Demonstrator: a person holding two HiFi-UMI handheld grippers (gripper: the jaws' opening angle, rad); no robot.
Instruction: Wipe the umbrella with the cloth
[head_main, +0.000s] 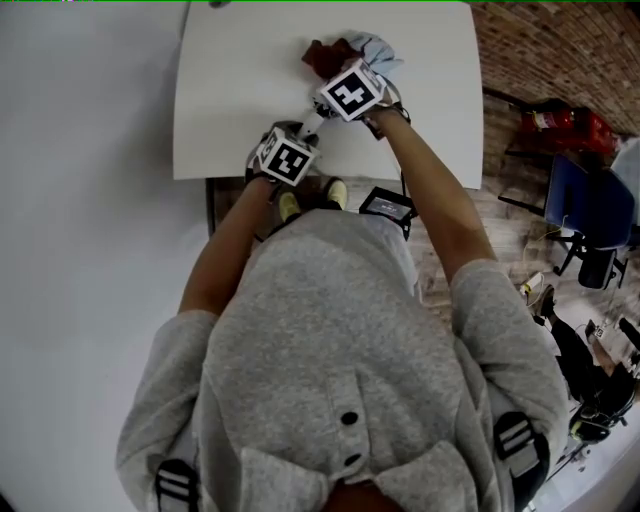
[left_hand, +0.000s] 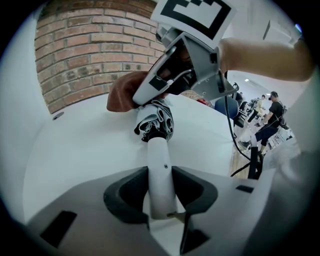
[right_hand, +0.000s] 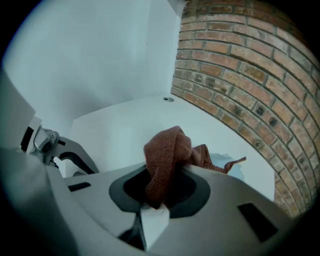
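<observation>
- White table (head_main: 230, 100) pushed against a brick wall (right_hand: 240, 75); the person in a grey hoodie (head_main: 340, 340) stands at its near edge.
- Umbrella (left_hand: 159, 145) is folded and lies on the table, white handle toward the person, bunched canopy pointing at the wall.
- Left gripper (left_hand: 161, 192): jaws clamped on the white handle, one pad on each side, near the handle's end. It points steeply down at the table.
- Right gripper (right_hand: 157, 192): jaws closed on a fold of the reddish-brown cloth (right_hand: 167, 155). The rest of the cloth bulges up out of the jaws and trails toward the wall.
- From the left gripper view, the right gripper sits over the canopy end, with the cloth wad just beside the folds on the wall side.
- Cannot tell whether the cloth actually presses on the fabric.
- Pale blue canopy fabric shows just past the cloth in the right gripper view.
</observation>
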